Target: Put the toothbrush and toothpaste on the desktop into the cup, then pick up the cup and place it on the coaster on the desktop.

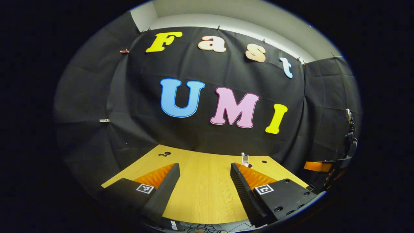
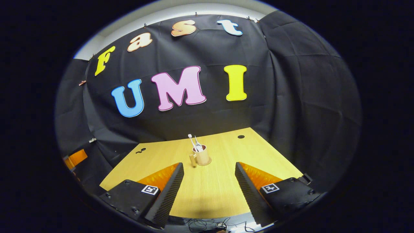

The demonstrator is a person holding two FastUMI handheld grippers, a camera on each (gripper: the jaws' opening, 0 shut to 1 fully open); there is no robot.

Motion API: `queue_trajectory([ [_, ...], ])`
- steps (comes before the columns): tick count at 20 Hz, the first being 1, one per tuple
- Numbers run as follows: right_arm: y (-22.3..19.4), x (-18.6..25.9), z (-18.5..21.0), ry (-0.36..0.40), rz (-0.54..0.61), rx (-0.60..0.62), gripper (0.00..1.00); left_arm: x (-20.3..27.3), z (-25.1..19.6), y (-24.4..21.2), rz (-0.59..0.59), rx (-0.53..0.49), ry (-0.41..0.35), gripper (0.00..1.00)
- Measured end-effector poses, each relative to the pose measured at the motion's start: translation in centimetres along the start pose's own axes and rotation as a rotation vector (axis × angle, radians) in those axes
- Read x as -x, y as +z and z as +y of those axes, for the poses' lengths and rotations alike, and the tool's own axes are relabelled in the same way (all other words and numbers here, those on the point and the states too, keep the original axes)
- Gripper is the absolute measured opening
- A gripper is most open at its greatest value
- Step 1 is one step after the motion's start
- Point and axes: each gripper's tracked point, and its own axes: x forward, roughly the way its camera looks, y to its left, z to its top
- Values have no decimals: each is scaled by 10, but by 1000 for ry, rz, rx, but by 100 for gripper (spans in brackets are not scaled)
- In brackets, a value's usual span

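Wood-grain bench (image 2: 220,191) carries a round tan cup (image 2: 202,156) on a flat coaster (image 2: 207,162), far centre. Toothbrush (image 2: 192,141) and toothpaste (image 2: 198,145) stand inside, leaning up and left. Left gripper (image 1: 205,176) and right gripper (image 2: 209,176) hover spread wide, holding nothing.

Bare wooden desktop (image 2: 207,191) stretches ahead of the parted right gripper (image 2: 209,181); the cup (image 2: 202,156) with its upright toothbrush (image 2: 192,141) stands mid-table as the lone obstacle, near the black cloth wall (image 2: 291,97).
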Motion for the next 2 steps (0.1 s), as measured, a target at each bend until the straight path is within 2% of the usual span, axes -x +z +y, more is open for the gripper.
queue_trajectory([
  [2, -11, 11, 8, 5, 6, -9, 98, 9, 1, -15, 7, 4, 21, 97],
])
